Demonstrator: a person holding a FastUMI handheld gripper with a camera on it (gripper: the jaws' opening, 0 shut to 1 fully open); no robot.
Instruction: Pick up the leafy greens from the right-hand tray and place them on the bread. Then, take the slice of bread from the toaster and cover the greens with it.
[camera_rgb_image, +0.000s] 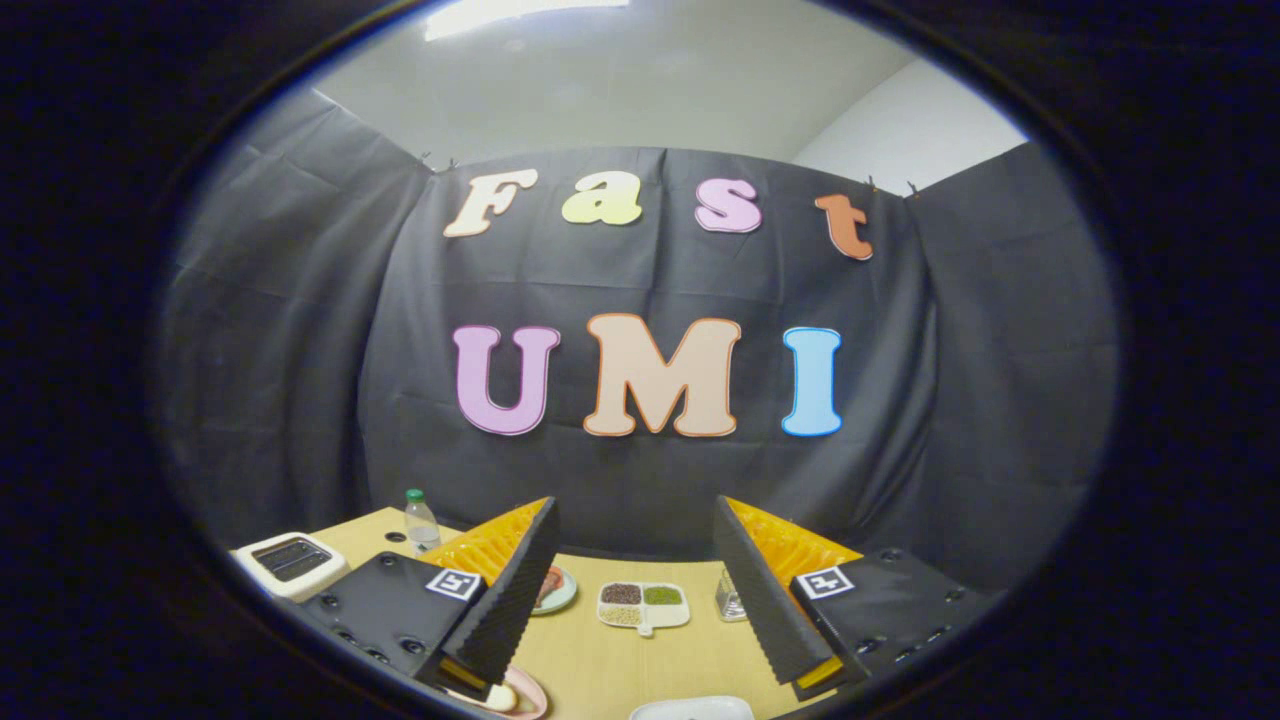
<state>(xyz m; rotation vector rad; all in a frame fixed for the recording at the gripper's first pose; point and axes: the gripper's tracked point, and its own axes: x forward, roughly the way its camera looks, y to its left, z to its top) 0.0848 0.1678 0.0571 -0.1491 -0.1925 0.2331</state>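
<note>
My gripper (635, 512) is open and held high above the wooden table (640, 660), with nothing between its fingers. A white toaster (290, 562) with dark slots stands at the table's far left, beyond the left finger; I cannot tell whether bread is in it. Under the left finger's base a pink plate (524, 694) peeks out with something pale on it, mostly hidden. The rim of a white tray (692, 708) shows low between the fingers, and its contents are hidden.
A white divided dish (643, 604) with brown, green and pale fillings lies ahead between the fingers. A small plate (555, 590) with something reddish sits beside the left finger. A clear bottle with a green cap (421, 522) stands near the toaster. A small glass jar (729, 598) stands by the right finger.
</note>
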